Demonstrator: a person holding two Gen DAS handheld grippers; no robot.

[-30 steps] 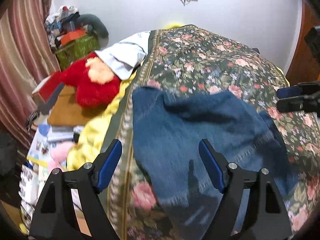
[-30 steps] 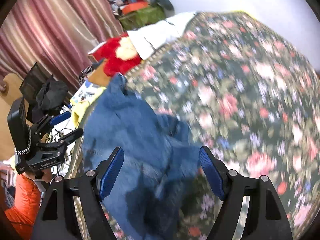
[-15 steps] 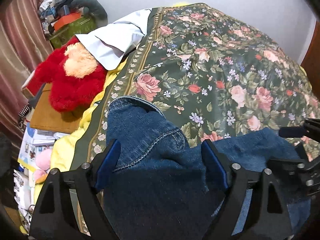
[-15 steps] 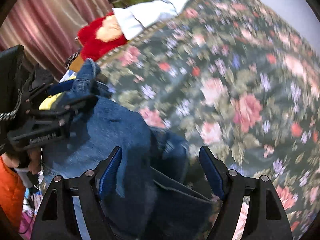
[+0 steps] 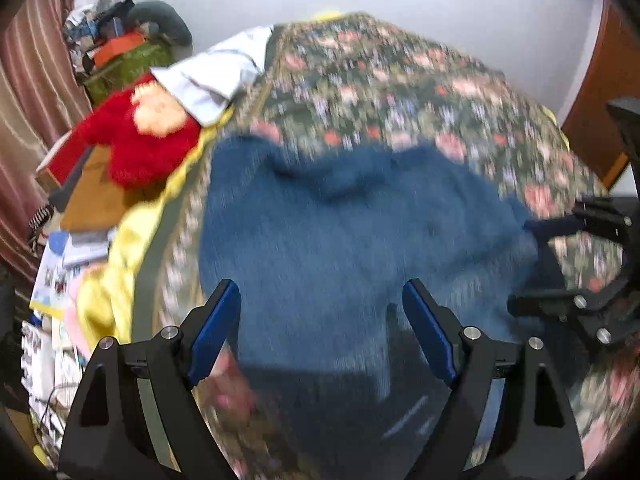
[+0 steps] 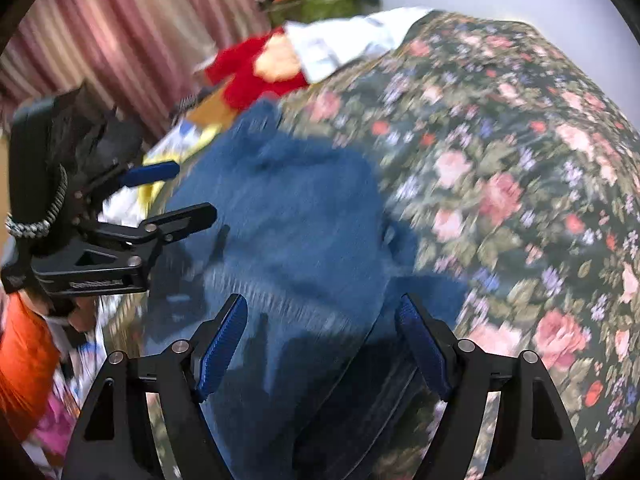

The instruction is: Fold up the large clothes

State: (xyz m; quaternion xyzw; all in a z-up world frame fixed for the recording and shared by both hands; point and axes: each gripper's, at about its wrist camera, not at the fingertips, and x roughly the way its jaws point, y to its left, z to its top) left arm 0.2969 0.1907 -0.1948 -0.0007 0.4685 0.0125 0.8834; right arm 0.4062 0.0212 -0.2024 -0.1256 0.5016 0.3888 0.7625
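With both claws spread wide and gripping nothing, left claw (image 5: 320,328) and right claw (image 6: 322,340) hang over the rumpled blue denim garment (image 5: 352,232) lying on the floral bedspread (image 6: 500,160), red plush toy (image 5: 140,140) beside the bed.

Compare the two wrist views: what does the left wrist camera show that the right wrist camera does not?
Only the left wrist view shows the brown wooden panel at the right edge and the left gripper from behind, its jaws open over the denim.

Only the right wrist view shows an orange sleeve at the lower left and the right gripper from behind, its jaws also open.

Both show the blue denim garment lying on the floral bedspread, the red plush toy, the white pillow and the striped curtain.
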